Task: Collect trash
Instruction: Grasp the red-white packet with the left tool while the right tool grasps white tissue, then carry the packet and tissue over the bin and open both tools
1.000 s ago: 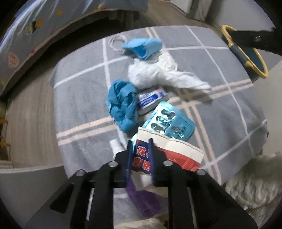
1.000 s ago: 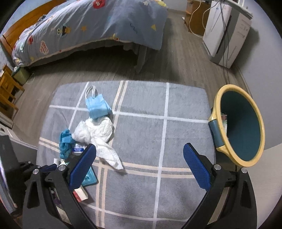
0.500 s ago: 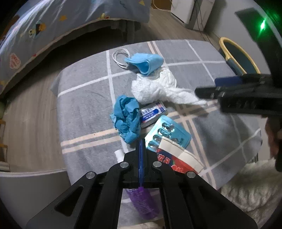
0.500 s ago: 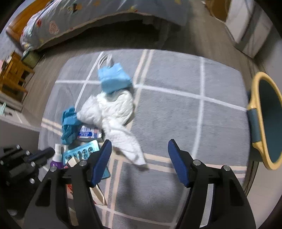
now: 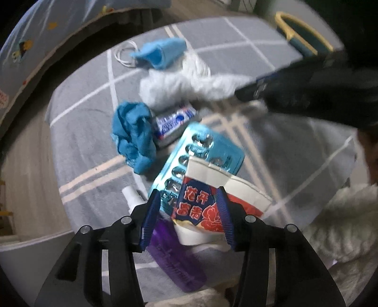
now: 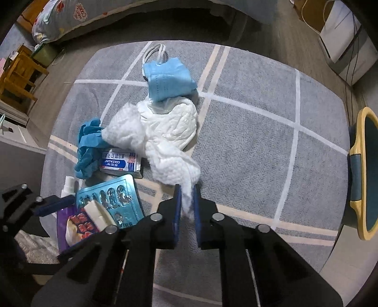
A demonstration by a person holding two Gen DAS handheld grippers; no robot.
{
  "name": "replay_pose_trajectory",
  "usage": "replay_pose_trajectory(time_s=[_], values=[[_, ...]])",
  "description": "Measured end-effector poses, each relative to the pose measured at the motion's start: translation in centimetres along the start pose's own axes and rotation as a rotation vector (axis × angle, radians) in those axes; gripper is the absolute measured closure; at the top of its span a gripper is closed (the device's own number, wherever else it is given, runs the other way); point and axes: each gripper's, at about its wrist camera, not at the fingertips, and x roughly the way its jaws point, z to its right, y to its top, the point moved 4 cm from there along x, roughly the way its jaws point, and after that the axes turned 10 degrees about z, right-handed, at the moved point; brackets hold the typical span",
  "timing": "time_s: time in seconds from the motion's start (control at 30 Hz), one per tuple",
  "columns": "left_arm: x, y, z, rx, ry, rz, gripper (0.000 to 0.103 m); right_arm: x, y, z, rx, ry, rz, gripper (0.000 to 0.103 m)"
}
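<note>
Trash lies on a grey checked rug (image 6: pixel 248 132). My left gripper (image 5: pixel 187 210) is open, its jaws on either side of a crushed red, blue and white paper cup (image 5: pixel 203 207), which lies over a blue blister pack (image 5: pixel 208 146) and a purple pouch (image 5: pixel 177 264). My right gripper (image 6: pixel 186 203) is shut on the tail of a crumpled white tissue (image 6: pixel 160 132). A blue face mask (image 6: pixel 169 80), a blue glove (image 6: pixel 88 146) and a small medicine box (image 6: pixel 120 163) lie around the tissue.
A teal bin with a yellow rim (image 6: pixel 365 170) lies at the rug's right edge. A bed (image 6: pixel 118 14) stands beyond the rug. Wooden furniture (image 6: pixel 16 70) is at the far left. A white fluffy mat (image 5: pixel 342 226) lies at the near right.
My left gripper went from shut to open around the paper cup. My right gripper moved down and left to the tissue and closed on its tail.
</note>
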Motion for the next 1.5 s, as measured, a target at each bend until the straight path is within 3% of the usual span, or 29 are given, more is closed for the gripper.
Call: replay_pose_trajectory(time_s=[0.03,0.07,0.17,0.33,0.63,1.0,1.1,1.5], values=[[0.0,0.0,0.2,0.004,-0.009,0.003,0.07,-0.1,0.0,0.1,0.004,0.003,0.002,0.096],[-0.1,0.1,0.4,0.014,-0.006,0.011,0.077,-0.2,0.1,0.2,0.008,0.006,0.006,0.096],[-0.7,0.3,0.7,0.021,-0.009,0.032,0.086,-1.0,0.6,0.4,0.027,0.034,0.032,0.098],[-2.1,1.0,0.3,-0.001,-0.037,0.082,0.093,-3.8,1.7,1.1,0.086,0.097,0.112,0.099],[-6.0,4.3,-0.2,-0.016,-0.027,0.242,0.096,-10.0,3.7,3.8,0.132,0.119,0.258,0.099],[-11.2,7.4,-2.8,-0.069,0.138,0.456,0.096,-16.7,5.5,8.1,0.18,0.066,0.436,0.099],[-11.7,7.8,-3.5,-0.089,0.185,0.48,0.096,-18.0,5.6,9.3,0.186,0.045,0.466,0.099],[-12.1,9.2,-3.0,-0.126,0.166,0.501,0.096,-20.9,5.2,13.8,0.257,0.018,0.528,0.099]])
